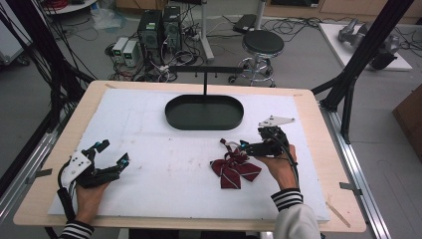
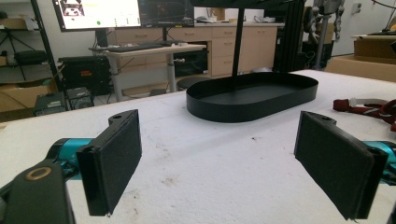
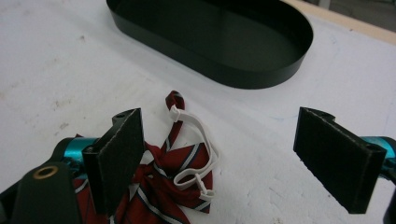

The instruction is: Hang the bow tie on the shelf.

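Striped bow tie (image 3: 163, 182) lies near the black tray (image 3: 261, 70), under the released right gripper (image 3: 233, 163), untouched

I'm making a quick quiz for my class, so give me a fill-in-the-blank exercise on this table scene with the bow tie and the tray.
1. The striped bow tie lies flat on the white ____.
2. The oval black tray holds ____.
3. The right claw stands ____ over the bow tie.
4. The bow tie's elastic strap is ____ in colour.

Missing words: mat; nothing; open; white
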Available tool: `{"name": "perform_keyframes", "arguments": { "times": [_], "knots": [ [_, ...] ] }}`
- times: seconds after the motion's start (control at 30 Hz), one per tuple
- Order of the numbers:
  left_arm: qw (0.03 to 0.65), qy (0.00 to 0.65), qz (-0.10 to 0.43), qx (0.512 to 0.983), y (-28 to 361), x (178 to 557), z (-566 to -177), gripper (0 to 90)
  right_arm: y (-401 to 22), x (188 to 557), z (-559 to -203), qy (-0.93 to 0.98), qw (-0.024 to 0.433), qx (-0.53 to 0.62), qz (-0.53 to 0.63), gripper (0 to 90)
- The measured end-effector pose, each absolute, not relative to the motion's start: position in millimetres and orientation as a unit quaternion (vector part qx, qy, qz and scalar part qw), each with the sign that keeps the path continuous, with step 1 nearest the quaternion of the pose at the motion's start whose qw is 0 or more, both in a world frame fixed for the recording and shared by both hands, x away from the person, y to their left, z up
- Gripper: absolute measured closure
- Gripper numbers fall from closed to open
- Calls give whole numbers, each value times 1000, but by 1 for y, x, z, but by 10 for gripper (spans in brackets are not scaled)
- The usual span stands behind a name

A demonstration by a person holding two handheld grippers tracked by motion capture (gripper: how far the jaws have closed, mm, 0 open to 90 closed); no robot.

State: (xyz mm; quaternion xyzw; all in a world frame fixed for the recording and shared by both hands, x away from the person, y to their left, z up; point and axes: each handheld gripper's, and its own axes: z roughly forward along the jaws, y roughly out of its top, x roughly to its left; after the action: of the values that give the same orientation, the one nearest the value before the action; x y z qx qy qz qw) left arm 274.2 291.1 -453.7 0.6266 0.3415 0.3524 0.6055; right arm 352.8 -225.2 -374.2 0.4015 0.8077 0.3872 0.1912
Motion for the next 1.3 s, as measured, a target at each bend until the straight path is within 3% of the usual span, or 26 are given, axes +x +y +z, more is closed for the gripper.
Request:
{"name": "perform_keyframes", "arguments": {
  "times": [0.4,1.3],
  "knots": [
    [604,343,350,628,290,275,-454,159,-206,370,-378,836,172,399,335,203],
    [602,345,350,629,290,275,-453,159,-200,395,-404,858,120,434,248,439]
  ]
}}
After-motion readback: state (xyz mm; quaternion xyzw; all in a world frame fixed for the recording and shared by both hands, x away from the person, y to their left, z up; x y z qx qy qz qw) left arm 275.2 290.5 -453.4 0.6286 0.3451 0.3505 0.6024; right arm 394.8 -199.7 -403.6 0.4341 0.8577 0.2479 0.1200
